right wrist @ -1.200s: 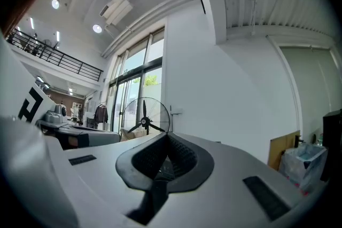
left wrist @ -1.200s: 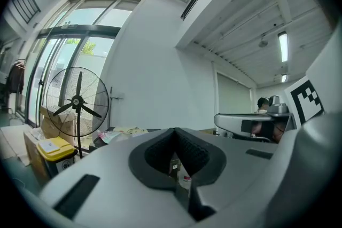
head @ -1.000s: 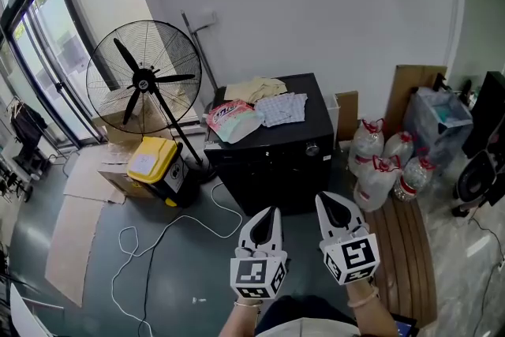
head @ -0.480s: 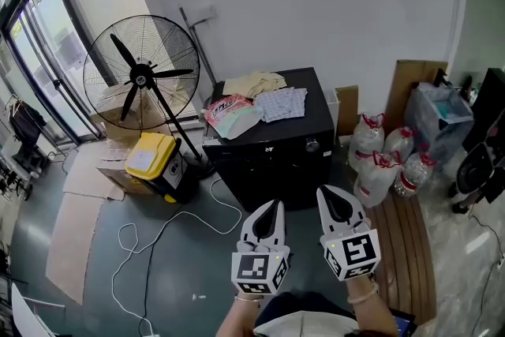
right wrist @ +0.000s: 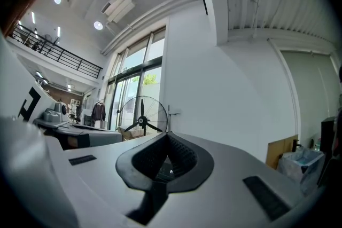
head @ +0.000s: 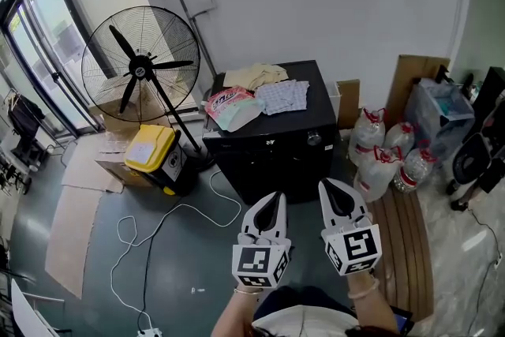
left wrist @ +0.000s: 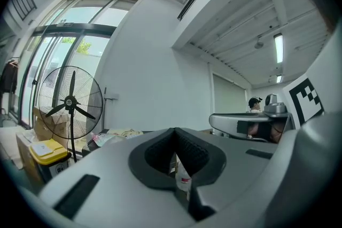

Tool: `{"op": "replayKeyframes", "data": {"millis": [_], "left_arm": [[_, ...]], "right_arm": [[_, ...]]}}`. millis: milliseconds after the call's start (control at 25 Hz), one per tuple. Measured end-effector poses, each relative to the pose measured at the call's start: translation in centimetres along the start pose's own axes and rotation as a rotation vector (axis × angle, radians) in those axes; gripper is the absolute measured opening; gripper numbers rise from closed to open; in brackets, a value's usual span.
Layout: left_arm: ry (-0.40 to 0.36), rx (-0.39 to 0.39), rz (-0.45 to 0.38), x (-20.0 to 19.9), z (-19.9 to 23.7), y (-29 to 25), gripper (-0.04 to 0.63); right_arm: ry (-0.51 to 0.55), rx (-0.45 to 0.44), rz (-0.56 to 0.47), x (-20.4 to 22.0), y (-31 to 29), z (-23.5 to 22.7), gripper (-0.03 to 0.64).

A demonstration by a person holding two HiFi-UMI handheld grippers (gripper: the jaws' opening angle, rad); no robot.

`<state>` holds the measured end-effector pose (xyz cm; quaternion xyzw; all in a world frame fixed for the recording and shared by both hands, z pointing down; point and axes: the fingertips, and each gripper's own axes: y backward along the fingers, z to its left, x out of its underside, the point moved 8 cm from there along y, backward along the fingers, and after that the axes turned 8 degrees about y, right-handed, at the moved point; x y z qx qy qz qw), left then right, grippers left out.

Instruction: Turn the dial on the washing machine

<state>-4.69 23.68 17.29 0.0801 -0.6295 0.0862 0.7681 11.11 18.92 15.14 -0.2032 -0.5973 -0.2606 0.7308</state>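
The black washing machine stands against the white wall, and its small round dial is on the front panel at upper right. A pink packet and folded cloths lie on its lid. My left gripper and right gripper hover side by side a short way in front of the machine, apart from it. Both are shut with nothing between the jaws. In the left gripper view the left gripper has its tips meeting. In the right gripper view the right gripper does too.
A large standing fan is left of the machine, with a yellow-lidded box at its foot. A white cable loops over the floor. Water bottles and wooden planks lie to the right.
The head view has drifted slightly, so the machine and fan sit a little higher. Both grippers keep nearly the same place and stay shut.
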Motion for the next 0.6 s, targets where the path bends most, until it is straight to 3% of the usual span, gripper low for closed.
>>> {"op": "replayKeyframes", "data": {"millis": [600], "left_arm": [[-0.012, 0.018, -0.003, -0.35, 0.14, -0.04, 0.014]], "right_arm": [[0.002, -0.005, 0.004, -0.01, -0.38, -0.17, 0.025]]}}
